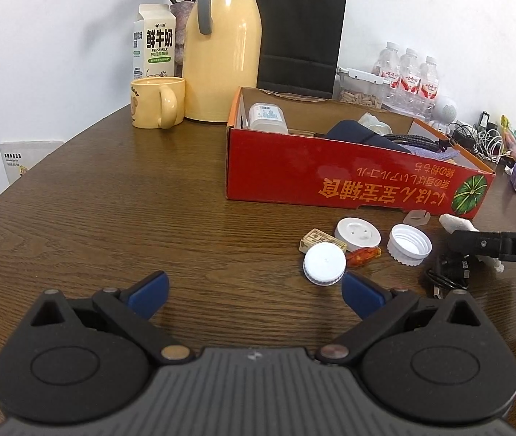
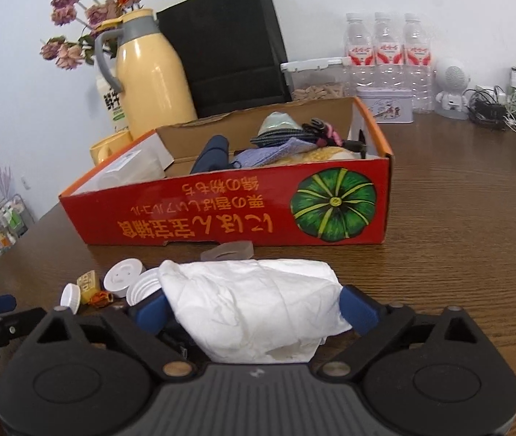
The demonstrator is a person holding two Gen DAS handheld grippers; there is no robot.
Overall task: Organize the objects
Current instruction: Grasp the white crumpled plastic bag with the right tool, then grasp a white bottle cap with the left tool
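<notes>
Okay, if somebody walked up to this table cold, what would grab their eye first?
Probably the long red cardboard box with the green pumpkin print, lying mid-table and already holding odds and ends. Next, the crumpled white tissue between the open fingers of the right gripper, just in front of the box. Behind the box's left end stands a tall yellow thermos jug, with a matching yellow mug beside it.

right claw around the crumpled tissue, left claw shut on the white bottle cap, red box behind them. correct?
Not quite: the left claw is open and empty in the left wrist view; the white bottle cap lies on the table beyond its fingertips. The right claw brackets the crumpled tissue.
</notes>
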